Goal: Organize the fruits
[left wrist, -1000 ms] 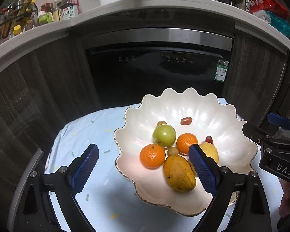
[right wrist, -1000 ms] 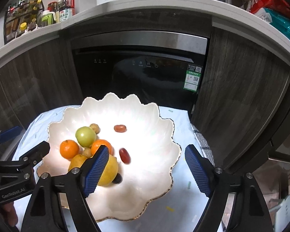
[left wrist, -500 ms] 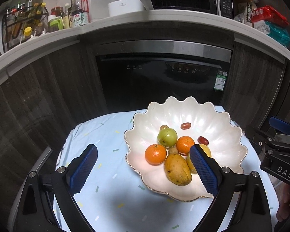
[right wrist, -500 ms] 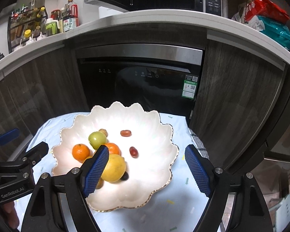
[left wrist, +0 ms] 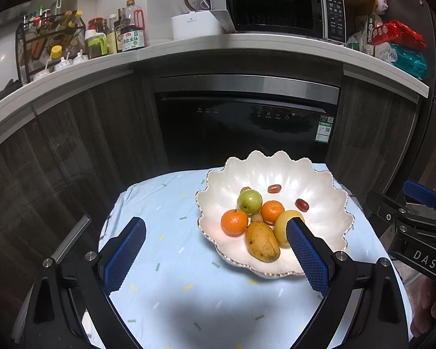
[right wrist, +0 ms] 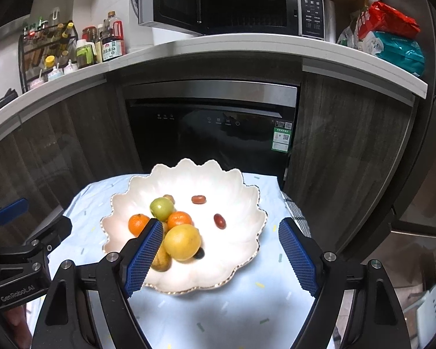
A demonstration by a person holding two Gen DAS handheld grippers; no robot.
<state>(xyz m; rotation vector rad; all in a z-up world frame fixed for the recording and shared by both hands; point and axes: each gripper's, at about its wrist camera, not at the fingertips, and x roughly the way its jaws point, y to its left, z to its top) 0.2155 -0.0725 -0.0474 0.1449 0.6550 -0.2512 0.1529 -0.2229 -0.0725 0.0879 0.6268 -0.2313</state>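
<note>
Fruits lie together in a white scalloped bowl with a gold rim, which stands on a counter covered by a pale blue cloth with small coloured flecks. Contents of the bowl, left wrist view:
- a green apple toward the back of the cluster;
- two oranges, one on the left and one just right of the apple;
- a mango nearest the camera, touching the left orange;
- a yellow round fruit, partly hidden behind a blue pad;
- two small red fruits, one at the back and one to the right, both apart from the cluster.

Left tool: released, with the jaws standing wide and nothing between the pads. It hangs over the cloth, near the front-left edge of the bowl.

Right tool: released, jaws wide, nothing gripped. In its own view the yellow round fruit and part of the bowl show in the gap between the pads, below the tool and not touched.

A dark built-in appliance sits in the cabinet front behind the bowl. On the worktop above it stands a microwave with its door swung open.
</note>
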